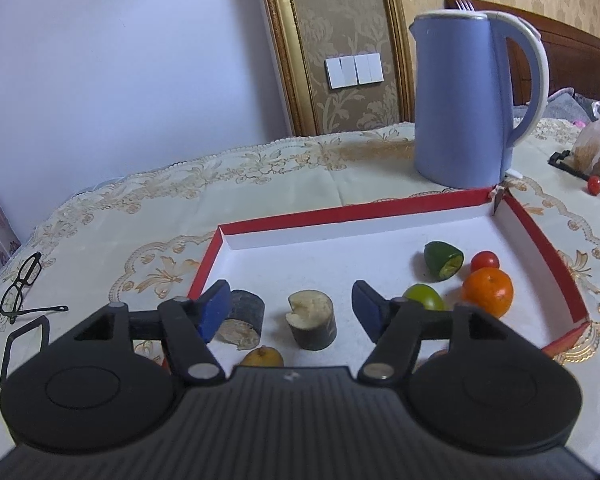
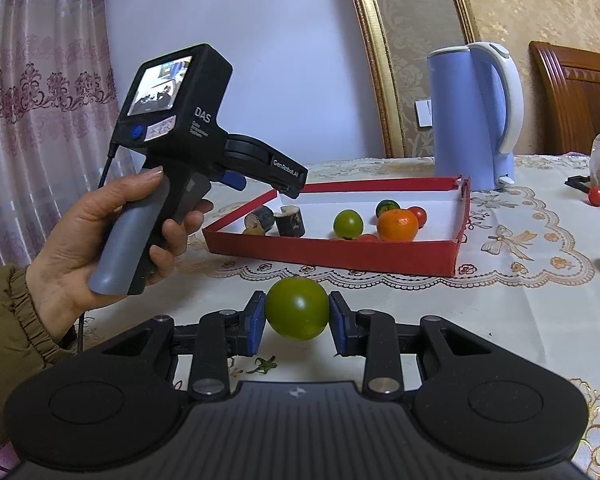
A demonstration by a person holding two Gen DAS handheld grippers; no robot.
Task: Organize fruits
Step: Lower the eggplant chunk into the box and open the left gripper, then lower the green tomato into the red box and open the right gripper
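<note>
A yellowish fruit (image 1: 262, 356) at the near edge of the red tray (image 1: 548, 220) is half hidden behind the left gripper (image 1: 286, 306), and a small red fruit beside the orange (image 2: 398, 224) is mostly covered by the tray wall. The left gripper hangs over the tray, tilted down, its fingers apart with an upright dark stub (image 1: 313, 322) below the gap, untouched. Only the right wrist view shows the person's hand (image 2: 100, 232) on that gripper's handle. The right gripper (image 2: 296, 324) sits clamped on a green fruit (image 2: 298, 308), in front of the tray. A blue kettle (image 1: 472, 100) stands behind the tray.
</note>
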